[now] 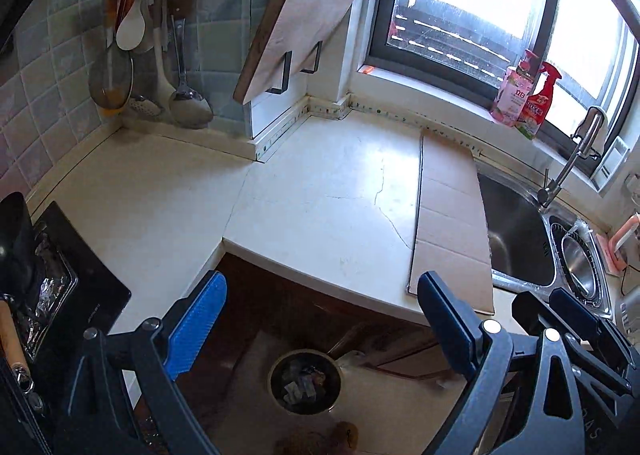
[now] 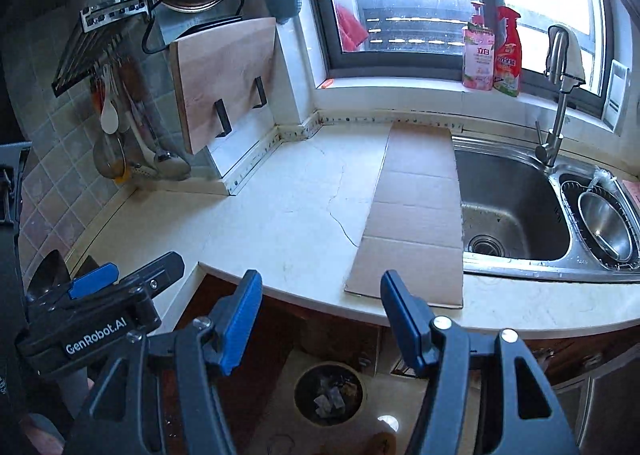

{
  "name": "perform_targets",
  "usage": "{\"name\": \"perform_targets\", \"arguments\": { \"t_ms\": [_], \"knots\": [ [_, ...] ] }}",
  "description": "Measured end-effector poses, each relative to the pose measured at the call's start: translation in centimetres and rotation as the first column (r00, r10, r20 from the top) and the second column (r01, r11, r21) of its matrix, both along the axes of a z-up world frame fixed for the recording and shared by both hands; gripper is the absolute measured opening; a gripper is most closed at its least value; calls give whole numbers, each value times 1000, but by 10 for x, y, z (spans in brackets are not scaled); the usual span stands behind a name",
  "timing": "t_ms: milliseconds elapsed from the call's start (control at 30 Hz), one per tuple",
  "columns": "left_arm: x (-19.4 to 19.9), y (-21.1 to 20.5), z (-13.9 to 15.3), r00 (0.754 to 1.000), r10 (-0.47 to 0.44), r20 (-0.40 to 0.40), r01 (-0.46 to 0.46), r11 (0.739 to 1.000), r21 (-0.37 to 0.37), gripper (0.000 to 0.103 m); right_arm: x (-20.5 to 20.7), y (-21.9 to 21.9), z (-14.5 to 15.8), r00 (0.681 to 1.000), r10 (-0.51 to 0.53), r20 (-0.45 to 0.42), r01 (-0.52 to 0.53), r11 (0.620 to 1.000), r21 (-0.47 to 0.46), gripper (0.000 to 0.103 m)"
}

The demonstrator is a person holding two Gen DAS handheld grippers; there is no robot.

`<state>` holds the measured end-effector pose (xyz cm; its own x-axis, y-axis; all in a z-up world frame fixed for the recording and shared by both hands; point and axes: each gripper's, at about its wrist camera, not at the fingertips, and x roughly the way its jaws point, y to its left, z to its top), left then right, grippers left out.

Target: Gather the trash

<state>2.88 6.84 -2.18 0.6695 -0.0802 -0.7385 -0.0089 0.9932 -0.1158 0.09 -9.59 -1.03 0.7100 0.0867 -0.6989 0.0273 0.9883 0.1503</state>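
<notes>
Both jaws gape empty, so I judge my left gripper point(image 1: 320, 311) and right gripper point(image 2: 320, 307) done; scraps, probably paper, fill the round dark floor bin point(image 2: 329, 393) below.

I see the trash bin point(image 1: 306, 381) low centre in both wrist frames: round, dark, open-topped, upright on the floor below the counter edge. Crumpled trash point(image 2: 329, 399) lies inside it, greyish scraps, details too small to tell.
</notes>
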Motion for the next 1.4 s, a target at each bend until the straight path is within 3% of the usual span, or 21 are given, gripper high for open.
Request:
{"name": "perform_targets", "arguments": {
  "t_ms": [433, 1400],
  "knots": [
    [-2, -26, 26, 998, -20, 57, 19, 1000, 17, 96, -2, -19, 27, 997, -16, 79, 16, 1000, -2, 63],
    [8, -42, 17, 1000, -4, 7, 4, 999, 49, 96, 5, -34, 17, 999, -26, 32, 26, 1000, 17, 63]
  ]
}}
